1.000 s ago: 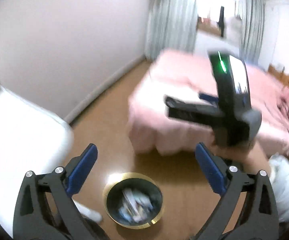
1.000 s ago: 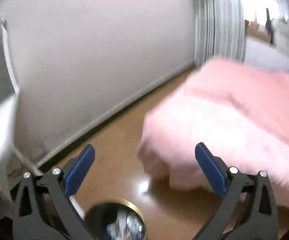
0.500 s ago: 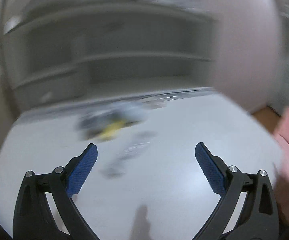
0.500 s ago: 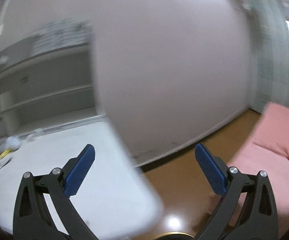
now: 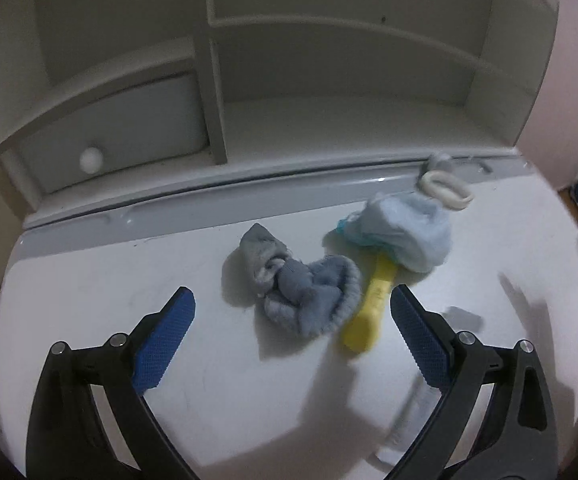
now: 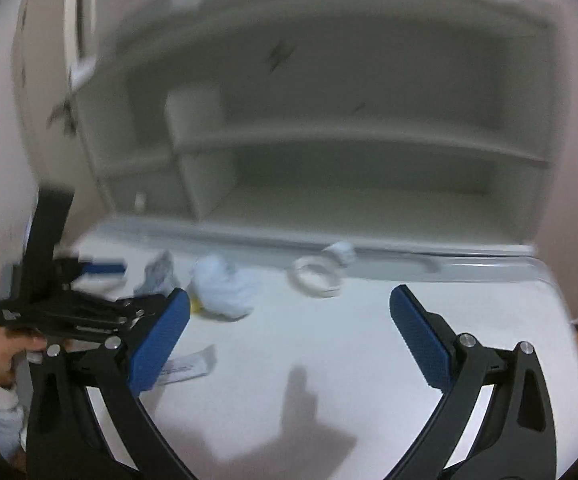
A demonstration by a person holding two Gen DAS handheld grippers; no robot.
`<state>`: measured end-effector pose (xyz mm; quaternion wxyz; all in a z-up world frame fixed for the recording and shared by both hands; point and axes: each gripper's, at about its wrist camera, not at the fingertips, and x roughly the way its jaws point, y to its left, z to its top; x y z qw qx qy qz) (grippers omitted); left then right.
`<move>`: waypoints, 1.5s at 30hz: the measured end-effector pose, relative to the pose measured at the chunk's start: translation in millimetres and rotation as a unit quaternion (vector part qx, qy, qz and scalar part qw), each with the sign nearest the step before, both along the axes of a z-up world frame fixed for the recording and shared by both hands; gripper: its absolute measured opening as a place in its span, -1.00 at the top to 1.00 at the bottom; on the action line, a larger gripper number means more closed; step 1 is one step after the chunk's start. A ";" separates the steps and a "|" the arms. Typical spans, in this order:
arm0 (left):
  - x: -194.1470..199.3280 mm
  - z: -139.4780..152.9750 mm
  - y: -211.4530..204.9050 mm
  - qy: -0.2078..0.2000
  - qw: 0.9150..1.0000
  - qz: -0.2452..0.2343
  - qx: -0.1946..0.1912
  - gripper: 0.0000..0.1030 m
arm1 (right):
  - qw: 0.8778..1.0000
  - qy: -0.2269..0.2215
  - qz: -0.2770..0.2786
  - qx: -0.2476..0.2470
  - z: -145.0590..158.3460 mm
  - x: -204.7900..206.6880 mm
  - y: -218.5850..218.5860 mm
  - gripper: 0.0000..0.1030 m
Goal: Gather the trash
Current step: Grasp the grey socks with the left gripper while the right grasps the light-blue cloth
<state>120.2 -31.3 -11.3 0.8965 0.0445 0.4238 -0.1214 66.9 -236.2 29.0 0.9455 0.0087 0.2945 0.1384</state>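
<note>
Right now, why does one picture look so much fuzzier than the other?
Right wrist view: motion blur smears the shelves and tape ring. Left wrist view: sharper, the socks crisp, though fisheye bends the desk edge; soft shadows fall forward.

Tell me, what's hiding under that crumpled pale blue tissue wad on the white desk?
A yellow plastic handle pokes out from under the crumpled pale blue tissue wad. Its top end is covered, so I can't tell what it is.

Home room: white desk [image 5: 89,360] with shelf hutch [image 5: 329,80], small drawer [image 5: 121,128]
</note>
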 end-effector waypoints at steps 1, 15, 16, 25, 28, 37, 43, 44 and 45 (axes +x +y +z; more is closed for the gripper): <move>6.1 -3.3 1.2 0.007 1.000 -0.001 0.004 -0.85 | 1.000 0.011 0.013 -0.013 -2.8 10.0 12.0 -0.88; 21.4 -8.0 28.2 -0.001 0.999 -0.002 -0.049 0.45 | 0.991 0.108 0.074 -0.030 -40.1 75.5 64.3 0.47; 20.8 -7.7 29.5 0.000 0.998 -0.002 -0.061 0.45 | 0.992 0.102 0.069 -0.030 -39.5 72.8 62.5 0.48; 21.7 -9.2 20.1 -0.006 0.998 -0.001 -0.060 0.46 | 0.992 0.107 0.060 -0.013 -47.9 78.2 59.3 0.49; 17.4 -9.3 24.9 -0.006 0.998 0.001 -0.059 0.46 | 0.993 0.106 0.056 -0.015 -46.9 77.4 57.0 0.49; 18.2 -7.2 28.4 -0.004 0.998 0.000 -0.057 0.45 | 0.996 0.079 0.033 -0.031 -41.4 72.9 56.1 0.49; 18.9 -7.7 28.1 -0.003 0.998 0.000 -0.057 0.45 | 0.996 0.077 0.033 -0.035 -41.4 72.8 56.3 0.49; 19.7 -7.7 28.2 -0.003 0.998 -0.001 -0.057 0.45 | 0.996 0.077 0.033 -0.036 -41.4 73.0 56.5 0.49; 20.7 -8.0 28.0 -0.003 0.998 -0.003 -0.057 0.45 | 0.996 0.077 0.032 -0.036 -41.4 73.5 56.8 0.49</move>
